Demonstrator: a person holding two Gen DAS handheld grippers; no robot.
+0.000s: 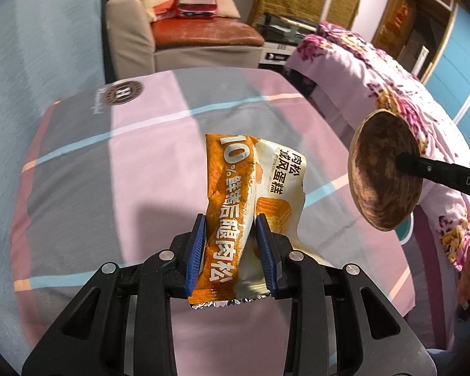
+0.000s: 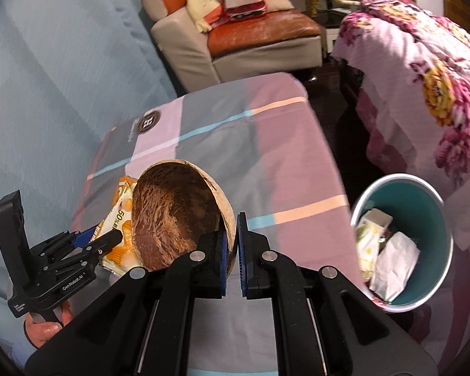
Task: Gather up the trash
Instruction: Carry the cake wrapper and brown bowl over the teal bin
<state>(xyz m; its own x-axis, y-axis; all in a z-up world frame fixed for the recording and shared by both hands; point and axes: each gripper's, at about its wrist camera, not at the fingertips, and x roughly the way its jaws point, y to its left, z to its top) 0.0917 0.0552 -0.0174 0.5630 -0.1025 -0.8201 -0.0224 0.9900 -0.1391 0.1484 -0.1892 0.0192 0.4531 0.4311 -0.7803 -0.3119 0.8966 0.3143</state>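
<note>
My left gripper (image 1: 231, 228) is shut on an orange and white snack wrapper (image 1: 235, 188) and holds it above the checked cloth. It also shows in the right wrist view (image 2: 91, 241) with the wrapper (image 2: 119, 219). My right gripper (image 2: 232, 228) is shut on the rim of a brown coconut-shell bowl (image 2: 175, 216), tilted on its side above the cloth. The bowl also shows in the left wrist view (image 1: 382, 172). A teal bin (image 2: 435, 216) stands to the right, below the cloth's edge, with paper and wrappers inside.
A table under a pink, grey and blue checked cloth (image 1: 141, 144) lies below both grippers. A beige armchair (image 2: 260, 40) with bags stands behind. A flowered blanket (image 2: 423, 72) covers furniture at the right. A grey-blue wall (image 1: 31, 47) is at the left.
</note>
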